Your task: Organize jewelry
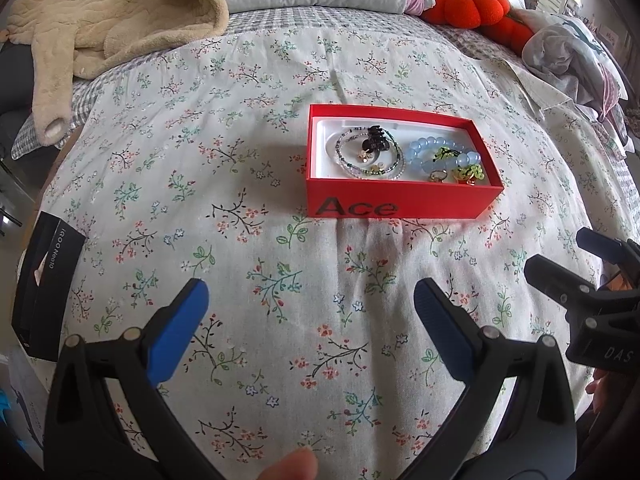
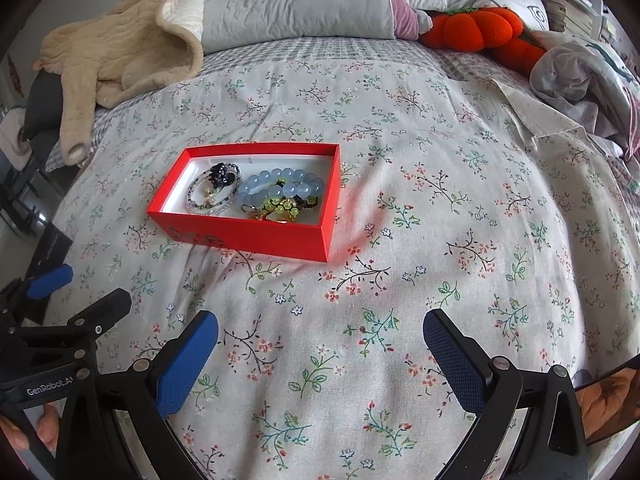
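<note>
A red open box (image 1: 400,200) (image 2: 256,236) lies on the floral bedspread. Inside it are a pale blue bead bracelet (image 1: 440,154) (image 2: 280,186), a thin beaded bracelet (image 1: 360,160) (image 2: 208,196), a black hair claw (image 1: 374,142) (image 2: 222,174), yellow-green charms (image 1: 468,172) (image 2: 280,206) and a small ring (image 1: 438,176). My left gripper (image 1: 310,300) stands open over bare bedspread, well short of the box. My right gripper (image 2: 320,334) is open too, to the right of the box and nearer than it, with nothing between its blue pads (image 2: 188,364).
A black phone box (image 1: 44,288) lies at the bed's left edge. A beige fleece garment (image 2: 120,36), grey pillows (image 2: 296,0), an orange plush (image 2: 480,28) and crumpled clothes (image 2: 584,68) line the far side. A fingertip (image 1: 292,466) shows at the bottom of the left wrist view.
</note>
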`<state>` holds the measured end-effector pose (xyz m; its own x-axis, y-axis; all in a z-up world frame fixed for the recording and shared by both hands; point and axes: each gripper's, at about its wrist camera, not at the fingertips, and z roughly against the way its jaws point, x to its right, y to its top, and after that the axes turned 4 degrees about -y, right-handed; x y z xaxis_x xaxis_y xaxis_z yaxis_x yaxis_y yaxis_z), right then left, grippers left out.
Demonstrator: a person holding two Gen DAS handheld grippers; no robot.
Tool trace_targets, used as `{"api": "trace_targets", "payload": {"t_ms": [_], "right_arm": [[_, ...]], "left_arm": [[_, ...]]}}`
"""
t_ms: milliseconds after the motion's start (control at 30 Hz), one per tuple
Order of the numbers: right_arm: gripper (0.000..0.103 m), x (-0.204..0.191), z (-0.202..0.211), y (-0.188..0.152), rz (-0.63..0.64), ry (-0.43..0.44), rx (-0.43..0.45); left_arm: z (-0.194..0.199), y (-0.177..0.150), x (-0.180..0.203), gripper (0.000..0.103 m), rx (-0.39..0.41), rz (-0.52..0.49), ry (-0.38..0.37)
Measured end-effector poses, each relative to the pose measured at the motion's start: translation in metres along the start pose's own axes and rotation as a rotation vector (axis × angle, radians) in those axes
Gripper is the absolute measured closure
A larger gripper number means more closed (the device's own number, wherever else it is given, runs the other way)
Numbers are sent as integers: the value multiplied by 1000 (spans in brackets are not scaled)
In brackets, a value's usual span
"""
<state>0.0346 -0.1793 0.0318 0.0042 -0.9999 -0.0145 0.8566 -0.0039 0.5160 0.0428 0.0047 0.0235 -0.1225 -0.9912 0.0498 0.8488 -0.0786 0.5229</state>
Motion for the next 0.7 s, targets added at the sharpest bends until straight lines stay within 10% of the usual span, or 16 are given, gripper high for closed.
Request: {"api": "trace_targets", "payload": {"t_ms": [700], "right_arm": [[0,-3,-1,-2,4,-4,-4]], "left_arm": [[-1,-1,-2,1,-2,1,6]]}}
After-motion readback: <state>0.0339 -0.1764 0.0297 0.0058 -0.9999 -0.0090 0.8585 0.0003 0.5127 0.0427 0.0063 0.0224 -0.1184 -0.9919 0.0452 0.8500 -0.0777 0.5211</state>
